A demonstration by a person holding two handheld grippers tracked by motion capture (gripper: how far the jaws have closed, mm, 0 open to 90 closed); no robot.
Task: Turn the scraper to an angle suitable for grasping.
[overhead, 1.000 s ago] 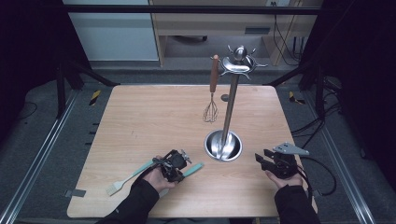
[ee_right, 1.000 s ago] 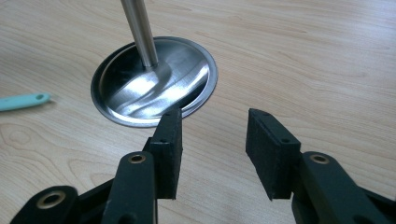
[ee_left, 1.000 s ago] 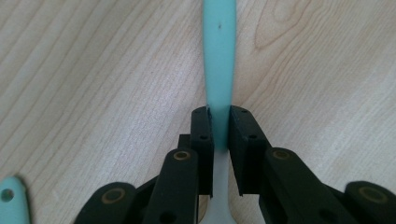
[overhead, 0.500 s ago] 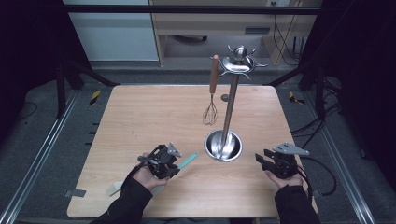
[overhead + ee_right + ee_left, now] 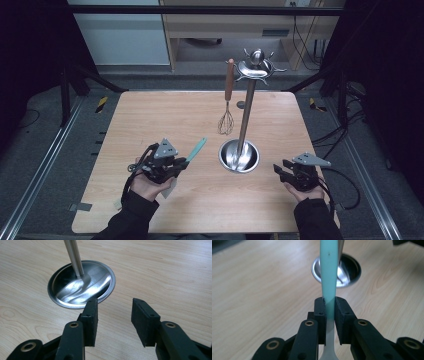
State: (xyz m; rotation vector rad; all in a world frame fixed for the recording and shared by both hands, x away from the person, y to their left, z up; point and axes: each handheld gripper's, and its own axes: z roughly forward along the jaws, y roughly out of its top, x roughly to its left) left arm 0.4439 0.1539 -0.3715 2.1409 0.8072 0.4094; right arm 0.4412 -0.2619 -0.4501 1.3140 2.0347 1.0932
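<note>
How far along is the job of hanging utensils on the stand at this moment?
Done: a whisk hangs from the stand. In hand: the left claw grips a teal-handled spatula, lifted off the table. Left: hooking it on the stand. The right claw rests open and empty.

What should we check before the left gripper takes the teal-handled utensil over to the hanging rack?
1. Grip: left gripper shut on the utensil handle, pads on both sides. Ok.
2. Utensil off the table: handle angled up toward the rack. Ok.
3. Free hook: rack top holds a whisk on one hook; the other hooks look free. Ok.
4. Hanging hole at the handle end: cannot tell.
5. Right gripper open, holding nothing, near the rack base, free to steady it. Ok.
6. Grip far enough from the handle end to hook it: cannot tell.
</note>
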